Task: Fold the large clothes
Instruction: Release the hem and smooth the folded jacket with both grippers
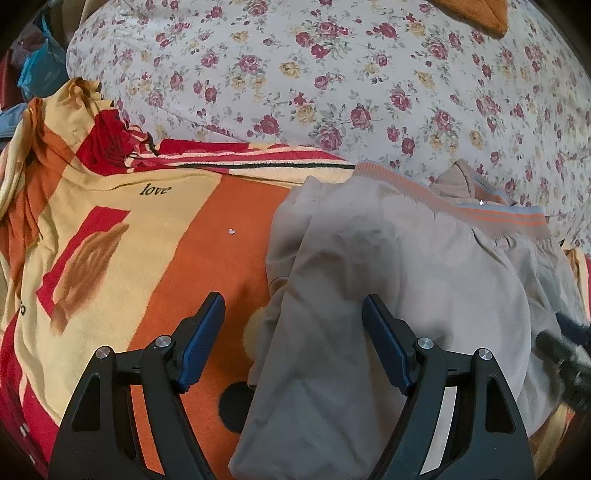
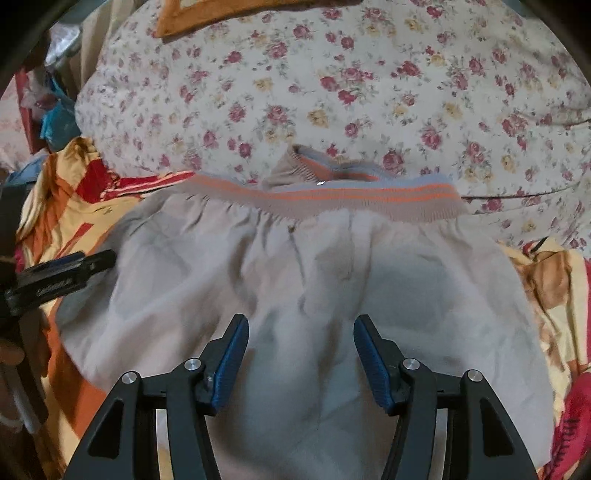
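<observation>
Both tongs, left [image 1: 293, 312] and right [image 2: 301, 334], spread over beige garment [image 2: 295, 280] on orange blanket [image 1: 207, 251], floral bedsheet [image 1: 332, 74] beyond.

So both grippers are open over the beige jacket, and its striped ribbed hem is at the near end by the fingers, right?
Not quite. The left gripper and right gripper are open over the beige jacket, but the striped ribbed hem lies at the far end, as the right wrist view shows.

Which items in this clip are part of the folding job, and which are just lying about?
Part of the job:
- beige jacket
- left gripper, jaws open
- right gripper, jaws open

Just lying about:
- orange and yellow blanket
- floral sheet
- brown cloth
</observation>
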{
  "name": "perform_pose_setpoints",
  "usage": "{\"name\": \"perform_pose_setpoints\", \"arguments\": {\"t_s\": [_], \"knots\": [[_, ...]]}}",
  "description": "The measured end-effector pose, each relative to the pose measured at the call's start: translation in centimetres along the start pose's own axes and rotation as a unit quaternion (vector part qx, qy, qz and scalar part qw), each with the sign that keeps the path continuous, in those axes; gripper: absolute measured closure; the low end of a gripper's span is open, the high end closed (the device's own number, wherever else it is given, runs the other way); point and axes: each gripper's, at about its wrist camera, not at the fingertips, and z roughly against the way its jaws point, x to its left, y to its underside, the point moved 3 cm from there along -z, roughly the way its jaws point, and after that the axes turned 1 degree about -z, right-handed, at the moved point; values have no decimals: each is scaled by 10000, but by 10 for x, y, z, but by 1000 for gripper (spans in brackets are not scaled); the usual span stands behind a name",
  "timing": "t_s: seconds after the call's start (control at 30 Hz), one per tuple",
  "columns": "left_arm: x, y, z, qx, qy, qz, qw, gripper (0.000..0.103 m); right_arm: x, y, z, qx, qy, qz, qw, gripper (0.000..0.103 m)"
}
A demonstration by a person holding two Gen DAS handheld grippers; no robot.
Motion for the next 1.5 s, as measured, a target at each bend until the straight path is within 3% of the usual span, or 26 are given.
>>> {"name": "perform_pose_setpoints", "arguments": {"t_s": [0.13,0.33,0.6,0.73,0.83,1.03,1.5], "knots": [[2,1,2,10,38,21,10000,25,1,12,-19,239,124,96,9996,46],[7,5,5,44,81,67,9999,25,2,6,3,72,-32,-43,10000,46],[15,12,10,364,829,578,9942,25,23,4,16,-257,-271,68,9993,46],[21,11,12,308,815,662,9940,25,39,10,2,-141,-245,262,9993,46],[29,12,7,410,837,820,9923,25,47,19,-19,182,-110,490,9986,45],[33,12,-1,504,761,876,9920,25,35,16,-2,84,-389,185,9990,45],[33,10,-4,485,736,880,9922,25,21,-2,7,-259,-132,41,9996,45]]}}
